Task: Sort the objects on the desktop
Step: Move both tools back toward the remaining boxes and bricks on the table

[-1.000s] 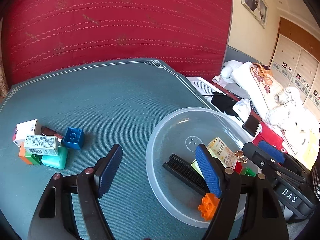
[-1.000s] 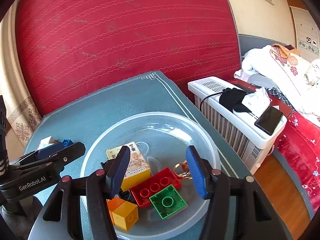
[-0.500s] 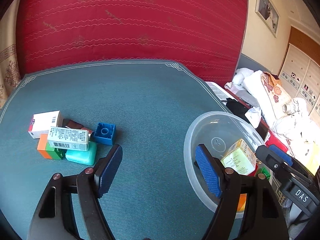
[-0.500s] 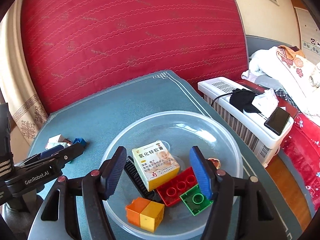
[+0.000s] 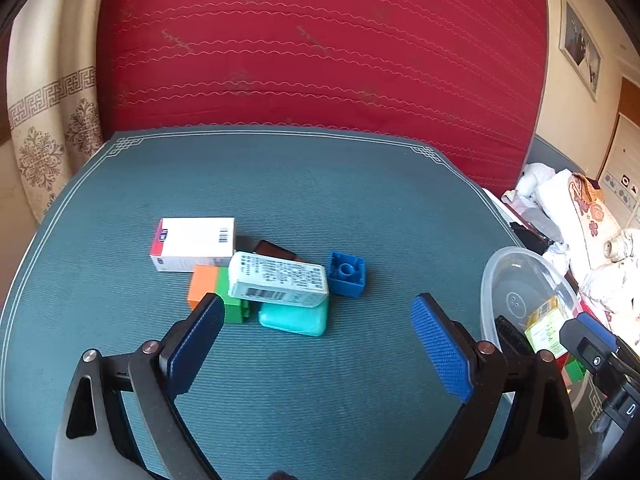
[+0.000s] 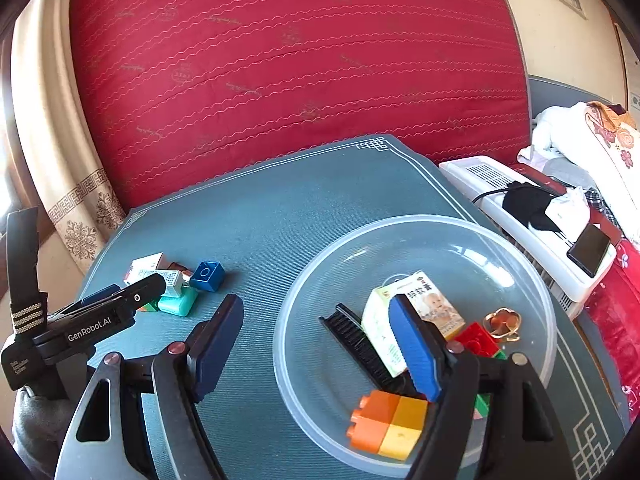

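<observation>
Six or so loose items sit heaped mid-worktop (image 5: 360, 184); a dark one underneath is hard to identify. The left gripper (image 5: 316, 344), its jaws having just widened with nothing between them, faces the heap. Best to take the printed white carton (image 5: 278, 279) lying on top first, squarely across its narrow sides. The right gripper (image 6: 316, 344), also just opened and empty, straddles the rim of the clear bowl (image 6: 460, 232).

You have bare green table mat (image 5: 320, 380) right ahead. At twelve o'clock a tight pile blocks you: white box (image 5: 194, 243), blue square brick (image 5: 346, 279), teal soap-shaped case (image 5: 294, 318). At three o'clock stands the clear plastic bowl (image 5: 516, 276).
</observation>
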`<state>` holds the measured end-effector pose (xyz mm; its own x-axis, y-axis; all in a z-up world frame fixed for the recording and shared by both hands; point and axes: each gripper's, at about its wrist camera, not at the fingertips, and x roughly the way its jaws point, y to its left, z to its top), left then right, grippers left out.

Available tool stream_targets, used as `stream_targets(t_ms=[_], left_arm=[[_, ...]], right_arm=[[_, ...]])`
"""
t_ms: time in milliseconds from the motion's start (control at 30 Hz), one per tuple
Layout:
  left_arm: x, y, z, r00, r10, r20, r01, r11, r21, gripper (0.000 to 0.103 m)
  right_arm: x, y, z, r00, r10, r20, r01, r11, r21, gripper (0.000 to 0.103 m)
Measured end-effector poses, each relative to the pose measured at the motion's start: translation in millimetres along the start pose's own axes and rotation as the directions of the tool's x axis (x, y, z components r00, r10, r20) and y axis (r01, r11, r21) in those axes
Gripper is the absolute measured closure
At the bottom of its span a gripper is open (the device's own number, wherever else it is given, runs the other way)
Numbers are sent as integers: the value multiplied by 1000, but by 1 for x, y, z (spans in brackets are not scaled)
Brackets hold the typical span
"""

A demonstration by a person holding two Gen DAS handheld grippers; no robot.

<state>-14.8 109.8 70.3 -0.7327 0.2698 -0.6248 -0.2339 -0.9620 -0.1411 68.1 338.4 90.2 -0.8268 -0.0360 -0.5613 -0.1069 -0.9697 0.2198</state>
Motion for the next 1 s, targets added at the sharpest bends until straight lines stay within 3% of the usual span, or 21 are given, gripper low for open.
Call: stream_targets(t_ms=[367, 433, 600, 1000], left_arm=[[-2, 42, 0, 999, 46, 3, -46, 998, -49, 6], [0, 38, 0, 999, 39, 9, -39, 999, -30, 0], [6, 26, 1, 999, 39, 20, -40, 998, 38, 0], [46, 7, 6, 992, 127, -8, -125, 982, 139, 0]], right_arm=[[12, 43, -6, 998, 60, -34, -62, 996, -70, 24], [14, 49, -6, 997, 67, -39, -70, 995, -74, 24], [19, 57, -7, 996, 76, -50, -81, 993, -86, 24], [26, 49, -4, 994, 87, -58, -91, 994, -63, 24]])
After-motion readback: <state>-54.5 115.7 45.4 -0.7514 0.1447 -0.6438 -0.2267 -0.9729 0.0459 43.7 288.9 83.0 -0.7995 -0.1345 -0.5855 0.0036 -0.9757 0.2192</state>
